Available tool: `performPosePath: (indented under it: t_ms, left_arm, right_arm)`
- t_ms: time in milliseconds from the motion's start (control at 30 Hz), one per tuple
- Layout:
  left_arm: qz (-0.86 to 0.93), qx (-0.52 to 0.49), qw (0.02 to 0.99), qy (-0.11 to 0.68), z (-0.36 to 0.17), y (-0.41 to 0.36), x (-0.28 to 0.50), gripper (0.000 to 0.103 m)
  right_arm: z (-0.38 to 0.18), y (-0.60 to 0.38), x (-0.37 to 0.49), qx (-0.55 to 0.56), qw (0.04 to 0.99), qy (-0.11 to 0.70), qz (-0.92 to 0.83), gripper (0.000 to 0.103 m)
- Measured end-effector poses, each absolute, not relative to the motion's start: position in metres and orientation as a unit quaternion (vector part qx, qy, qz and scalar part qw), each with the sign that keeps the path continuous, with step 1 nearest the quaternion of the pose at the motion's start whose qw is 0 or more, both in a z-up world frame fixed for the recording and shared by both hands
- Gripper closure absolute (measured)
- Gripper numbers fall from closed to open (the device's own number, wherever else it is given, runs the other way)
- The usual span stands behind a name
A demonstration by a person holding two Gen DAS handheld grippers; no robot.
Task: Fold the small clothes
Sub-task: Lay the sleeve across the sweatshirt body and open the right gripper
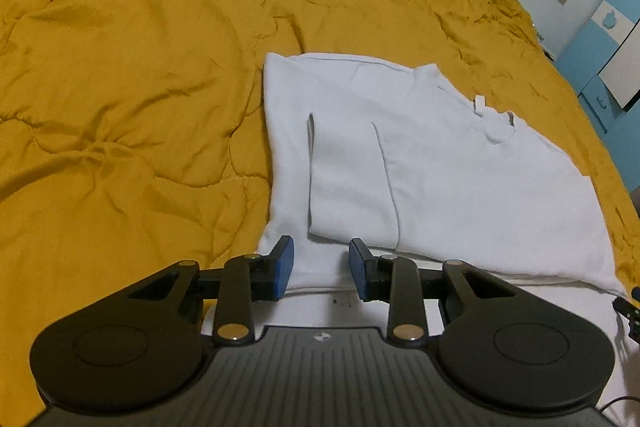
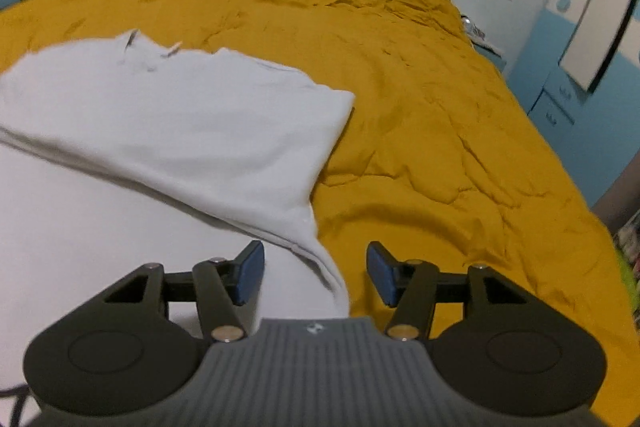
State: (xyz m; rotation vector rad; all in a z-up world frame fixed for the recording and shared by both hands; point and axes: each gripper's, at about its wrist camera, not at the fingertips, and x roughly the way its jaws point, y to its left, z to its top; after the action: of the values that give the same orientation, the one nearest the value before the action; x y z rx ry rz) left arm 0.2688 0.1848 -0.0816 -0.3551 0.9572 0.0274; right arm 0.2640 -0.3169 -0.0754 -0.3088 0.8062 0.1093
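Mustard-yellow quilt covers the bed, and on it lies a white T-shirt, partly folded. From the left wrist view, the garment's collar with its small label faces away, one sleeve is turned in over the body, and the folded left edge runs straight toward the camera. The left gripper hovers over the near hem, its jaws released and parted with nothing between them. Wrinkled quilt stretches wide and bare to the left.

From the right wrist view, the shirt shows its other side: the right edge lifts in a loose fold, its corner drooping between the blue pads of the right gripper. Those jaws stand released, wide apart, not pinching the cloth. Bare quilt extends rightward to a blue cabinet beside the bed.
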Motion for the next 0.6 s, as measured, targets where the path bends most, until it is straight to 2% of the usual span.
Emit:
performPosePath:
  t_ms: [133, 167, 233, 267, 400, 467, 600]
  left_arm:
    - [0.018, -0.165, 0.871, 0.462, -0.083, 0.184, 0.270, 0.066]
    - [0.019, -0.163, 0.871, 0.463, -0.083, 0.183, 0.270, 0.066]
    - [0.024, -0.157, 0.872, 0.463, -0.084, 0.183, 0.270, 0.070]
    - [0.028, -0.152, 0.873, 0.463, -0.084, 0.182, 0.271, 0.074]
    - [0.032, -0.140, 0.872, 0.468, -0.084, 0.183, 0.273, 0.085]
    - [0.032, -0.133, 0.872, 0.470, -0.084, 0.183, 0.274, 0.086]
    - [0.033, -0.131, 0.872, 0.471, -0.085, 0.183, 0.275, 0.087]
  right_arm:
    - [-0.091, -0.297, 0.278, -0.200, 0.901, 0.378, 0.066, 0.055]
    - [-0.093, -0.293, 0.282, -0.212, 0.901, 0.373, 0.067, 0.061]
    - [-0.093, -0.285, 0.288, -0.218, 0.902, 0.366, 0.064, 0.080]
    - [-0.093, -0.285, 0.290, -0.218, 0.902, 0.368, 0.060, 0.097]
    - [-0.071, -0.294, 0.280, -0.191, 0.918, 0.345, 0.051, 0.102]
    - [-0.064, -0.303, 0.276, -0.176, 0.922, 0.341, 0.047, 0.103]
    - [-0.086, -0.314, 0.284, -0.154, 0.907, 0.390, 0.045, 0.103]
